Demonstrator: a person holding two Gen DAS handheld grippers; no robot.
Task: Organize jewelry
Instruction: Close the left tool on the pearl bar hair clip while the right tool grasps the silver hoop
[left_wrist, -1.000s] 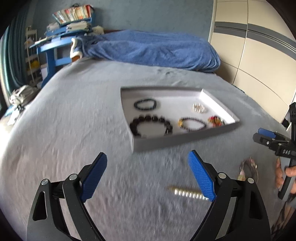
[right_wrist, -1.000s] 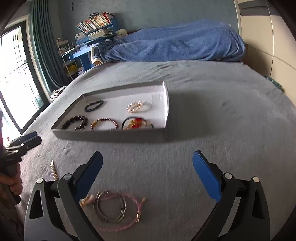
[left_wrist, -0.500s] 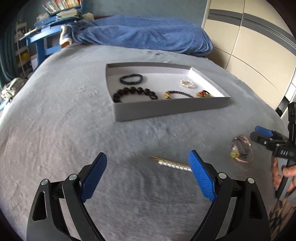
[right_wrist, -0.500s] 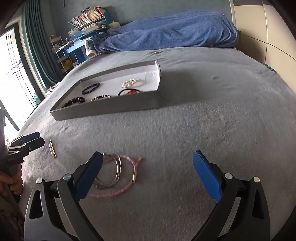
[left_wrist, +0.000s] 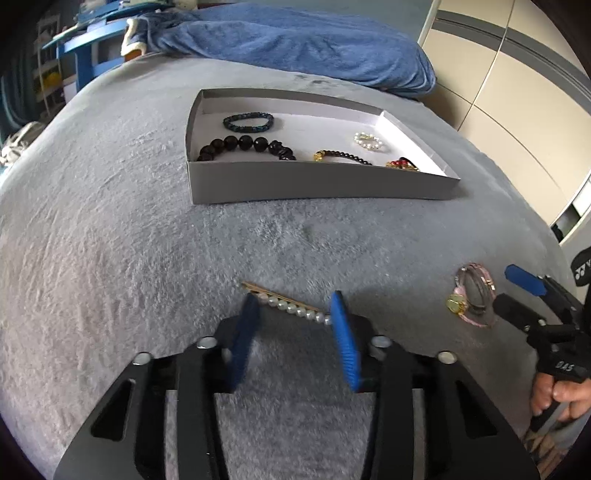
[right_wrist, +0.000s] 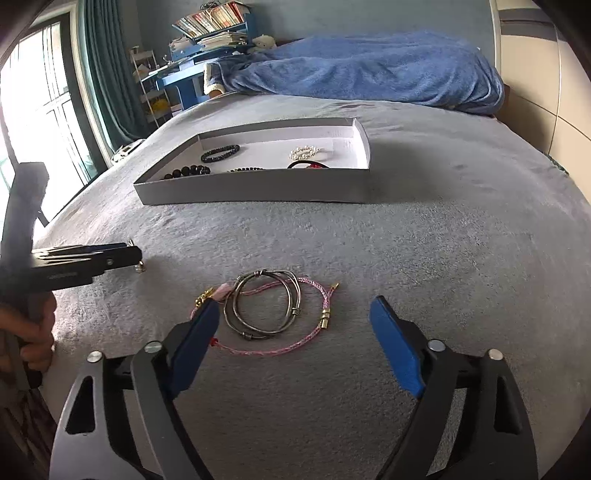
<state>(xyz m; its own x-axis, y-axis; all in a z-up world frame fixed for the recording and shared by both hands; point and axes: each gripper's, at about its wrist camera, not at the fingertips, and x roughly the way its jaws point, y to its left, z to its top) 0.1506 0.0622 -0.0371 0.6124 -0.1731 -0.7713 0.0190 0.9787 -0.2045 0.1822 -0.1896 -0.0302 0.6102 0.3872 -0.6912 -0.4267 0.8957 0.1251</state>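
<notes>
A pearl hair clip (left_wrist: 291, 306) lies on the grey bed cover. My left gripper (left_wrist: 293, 314) is down around it, half closed, a pad at each end, with small gaps left. A silver bangle (right_wrist: 264, 306) and a pink cord bracelet (right_wrist: 280, 325) lie together on the cover between the open fingers of my right gripper (right_wrist: 291, 332), which is empty. They also show in the left wrist view (left_wrist: 472, 295). The grey tray (left_wrist: 317, 184) holds several bracelets, among them a black bead one (left_wrist: 245, 146) and a pearl one (left_wrist: 367, 142).
The tray (right_wrist: 255, 190) lies beyond both grippers. A blue blanket (right_wrist: 369, 70) is heaped at the bed's far end. A blue desk with books (right_wrist: 184, 70) stands at the far left, a wardrobe (left_wrist: 517, 92) to the right.
Both grippers have moved down and forward to the cover. The left jaws have narrowed around the pearl hair clip. The right gripper now brackets the bangle and pink cord.
</notes>
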